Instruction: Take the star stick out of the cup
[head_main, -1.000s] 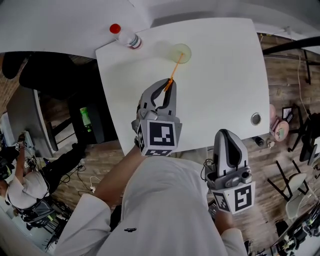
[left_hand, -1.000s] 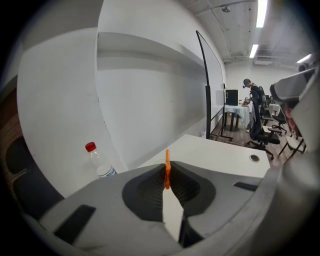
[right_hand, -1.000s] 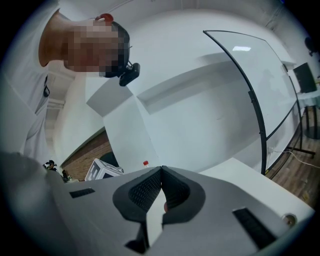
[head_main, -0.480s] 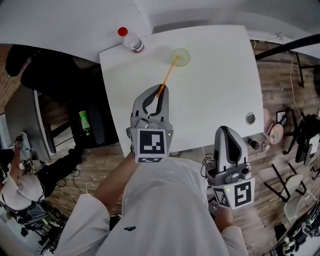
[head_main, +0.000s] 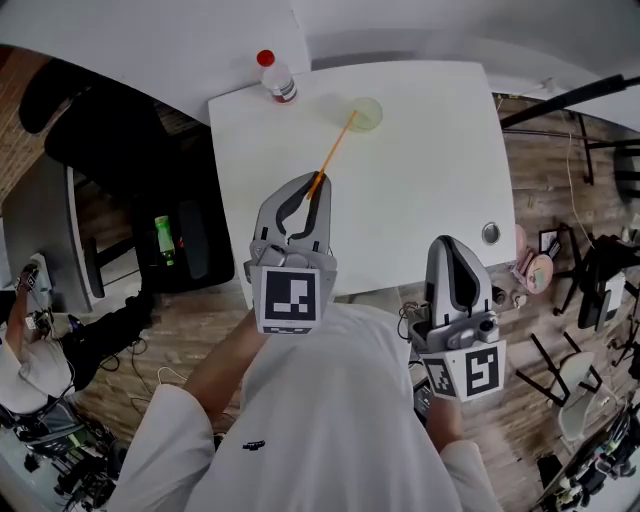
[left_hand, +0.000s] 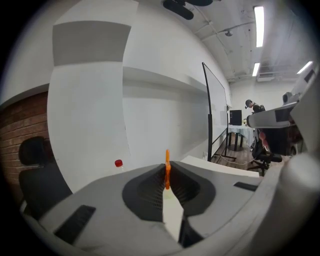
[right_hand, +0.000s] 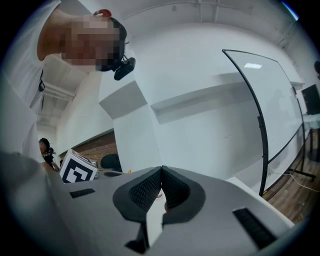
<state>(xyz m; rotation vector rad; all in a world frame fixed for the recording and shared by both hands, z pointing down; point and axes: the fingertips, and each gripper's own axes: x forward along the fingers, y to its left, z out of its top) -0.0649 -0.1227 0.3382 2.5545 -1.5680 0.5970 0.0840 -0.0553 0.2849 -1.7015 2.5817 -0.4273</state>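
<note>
A white surface (head_main: 420, 180) is seen from above, with a black chair (head_main: 100, 140) on the wooden floor (head_main: 200, 310) at its left edge. Both grippers are held over the near half of the surface. The left gripper (head_main: 313, 182) is pointed toward the far corner, and its jaws are closed on the near end of the orange star stick (head_main: 333, 148). The right gripper (head_main: 449, 243) is held apart to the right, its jaws pressed together with nothing between them.

A bottle with a red cap (head_main: 277, 77) stands at the far left corner, just left of the cup (head_main: 364, 113) and clear of the stick. The stick slants from the left gripper to the cup; whether its far end is inside the cup or above it cannot be told.

Only the head view shows the cup plainly. In the left gripper view the stick is seen upright between the jaws, with the red cap to their left. In the right gripper view the closed jaws are shown.

Compared with a second ago, more of the stick is seen between cup and left gripper.
</note>
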